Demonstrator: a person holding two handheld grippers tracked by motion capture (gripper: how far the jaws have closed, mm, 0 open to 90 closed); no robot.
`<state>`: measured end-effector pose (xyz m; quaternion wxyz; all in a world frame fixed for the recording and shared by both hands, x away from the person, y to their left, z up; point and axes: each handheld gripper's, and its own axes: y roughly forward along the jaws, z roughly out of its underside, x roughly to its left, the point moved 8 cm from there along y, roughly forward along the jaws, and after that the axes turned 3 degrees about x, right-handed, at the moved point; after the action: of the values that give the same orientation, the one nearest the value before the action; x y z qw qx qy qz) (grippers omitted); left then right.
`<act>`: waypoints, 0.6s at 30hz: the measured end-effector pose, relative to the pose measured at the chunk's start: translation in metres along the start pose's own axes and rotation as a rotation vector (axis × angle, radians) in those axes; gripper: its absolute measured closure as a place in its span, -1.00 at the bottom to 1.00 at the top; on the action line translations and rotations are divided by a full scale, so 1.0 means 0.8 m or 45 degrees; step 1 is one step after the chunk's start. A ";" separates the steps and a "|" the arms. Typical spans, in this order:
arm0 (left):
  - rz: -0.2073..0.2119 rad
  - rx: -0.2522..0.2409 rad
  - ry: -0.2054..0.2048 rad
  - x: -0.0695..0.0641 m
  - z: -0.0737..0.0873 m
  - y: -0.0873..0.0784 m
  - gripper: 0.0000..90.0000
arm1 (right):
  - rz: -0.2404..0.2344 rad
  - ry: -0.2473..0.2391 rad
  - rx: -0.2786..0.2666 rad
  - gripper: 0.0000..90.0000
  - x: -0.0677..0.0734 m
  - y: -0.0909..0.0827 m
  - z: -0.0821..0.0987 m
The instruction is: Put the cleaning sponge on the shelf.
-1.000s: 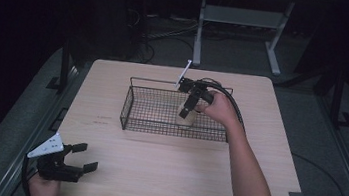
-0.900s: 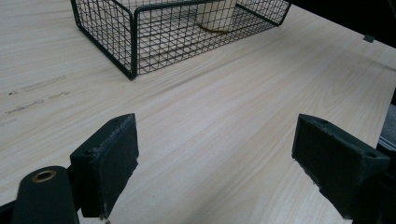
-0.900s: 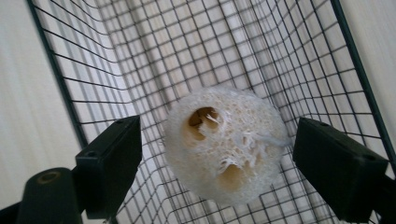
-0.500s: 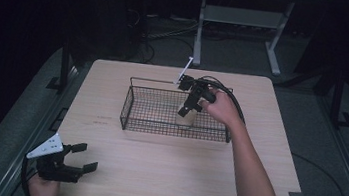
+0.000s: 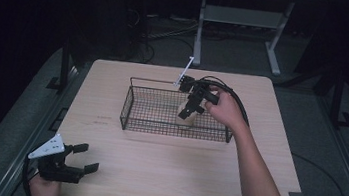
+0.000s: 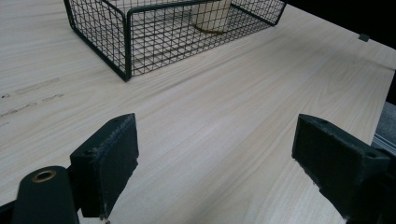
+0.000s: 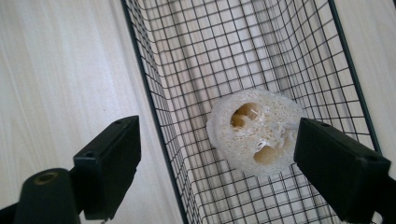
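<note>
From the high view, a black wire basket [image 5: 131, 108] sits on the middle of the pale wooden desk [image 5: 178, 174]. A pale loofah sponge [image 5: 187, 120] stands inside it, toward the basket's right part. The right gripper [image 5: 188, 111] hangs directly over the sponge, pointing down into the basket, and the right hand [image 5: 226, 109] holds it from the right side with the forearm reaching in from the lower edge. The left gripper [image 5: 82, 158] rests low at the near left corner of the desk, well apart from the basket, its jaws spread and pointing right; the left hand [image 5: 43, 187] grips it from below.

In the left gripper view, the two black jaws stand wide apart over bare desk [image 6: 224, 130], with nothing between them. The basket [image 6: 126, 42] lies ahead, and the sponge [image 6: 210, 16] shows through its mesh.

In the right gripper view, the jaws are spread wide, looking down into the basket [image 7: 154, 102]. The sponge [image 7: 254, 133] lies on the basket floor between the jaws, close to the right-hand one; whether it touches that jaw I cannot tell. The left-hand jaw sits outside the basket wall, over the desk [image 7: 56, 70].
</note>
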<state>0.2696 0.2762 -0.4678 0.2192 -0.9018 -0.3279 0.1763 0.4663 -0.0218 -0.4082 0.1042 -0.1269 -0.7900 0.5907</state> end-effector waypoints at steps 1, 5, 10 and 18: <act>0.001 0.000 -0.001 0.000 0.000 0.000 -0.70 | -0.003 -0.005 -0.002 -0.67 0.002 -0.002 0.000; 0.000 -0.001 -0.001 0.000 0.000 0.000 -0.70 | 0.004 -0.012 -0.014 -0.67 0.009 -0.009 -0.001; 0.000 0.004 -0.004 0.000 0.000 0.001 -0.70 | 0.003 -0.017 -0.010 -0.67 0.015 -0.013 0.001; 0.001 0.004 0.003 0.000 0.000 0.001 -0.70 | -0.018 -0.023 -0.034 -0.67 0.021 -0.016 0.015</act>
<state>0.2700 0.2753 -0.4684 0.2211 -0.9018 -0.3270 0.1760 0.4459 -0.0306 -0.3991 0.0994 -0.1174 -0.7996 0.5806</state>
